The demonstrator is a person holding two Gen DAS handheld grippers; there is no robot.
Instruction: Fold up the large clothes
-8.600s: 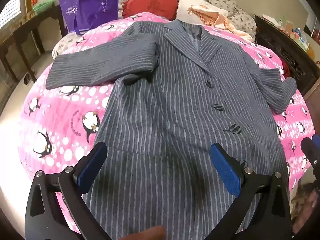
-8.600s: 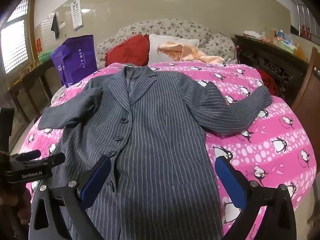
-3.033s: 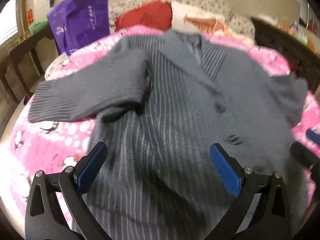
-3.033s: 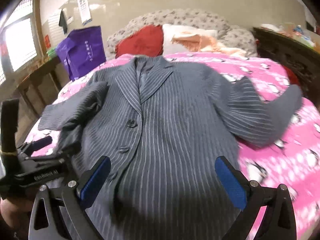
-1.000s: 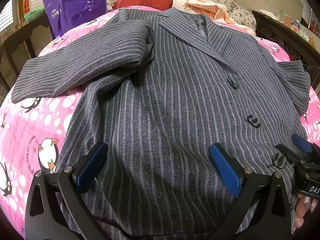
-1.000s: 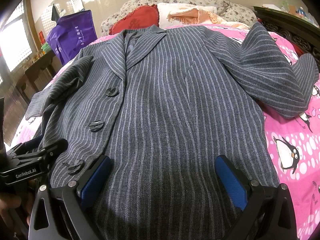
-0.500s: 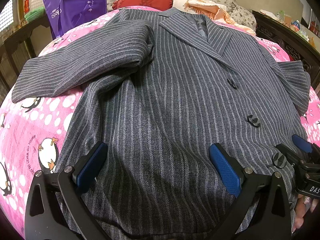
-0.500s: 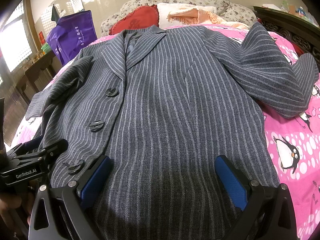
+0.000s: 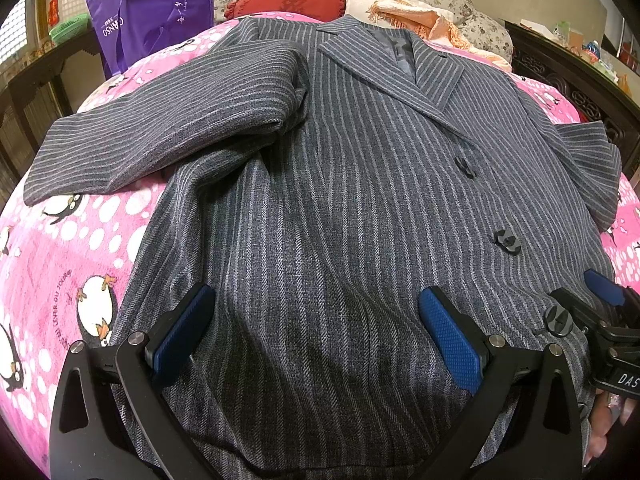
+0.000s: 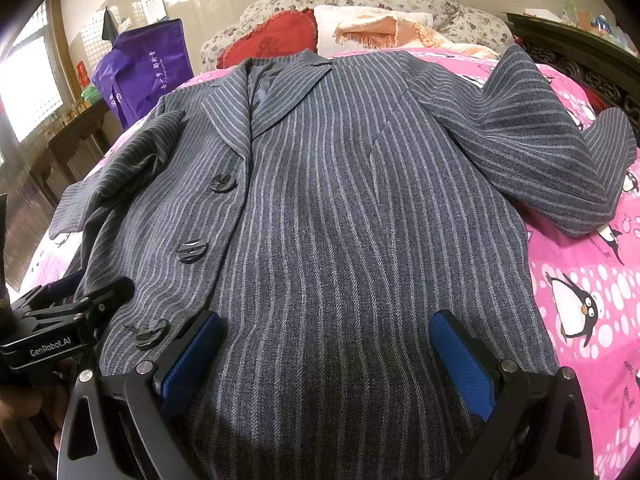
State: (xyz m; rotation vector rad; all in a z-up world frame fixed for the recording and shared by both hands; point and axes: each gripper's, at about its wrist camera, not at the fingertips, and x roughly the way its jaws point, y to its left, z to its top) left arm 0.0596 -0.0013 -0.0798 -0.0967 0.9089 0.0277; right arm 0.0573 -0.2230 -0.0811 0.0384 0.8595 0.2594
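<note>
Both grippers hang low over the hem end of the coat, the left gripper (image 9: pixel 316 332) and the right gripper (image 10: pixel 326 354) each with its blue pads spread wide apart and gripping nothing, though whether the pads brush the cloth I cannot quite tell. The grey pinstriped coat (image 10: pixel 352 200) lies face up and buttoned on the pink penguin bedspread (image 9: pixel 60 264), collar toward twelve o'clock, one sleeve stretched toward nine o'clock and the other bent toward three. Past the collar sit a red cushion (image 10: pixel 268 44) and an orange fringed cloth (image 10: pixel 384 26), with a purple bag (image 9: pixel 152 12) at about eleven.
</note>
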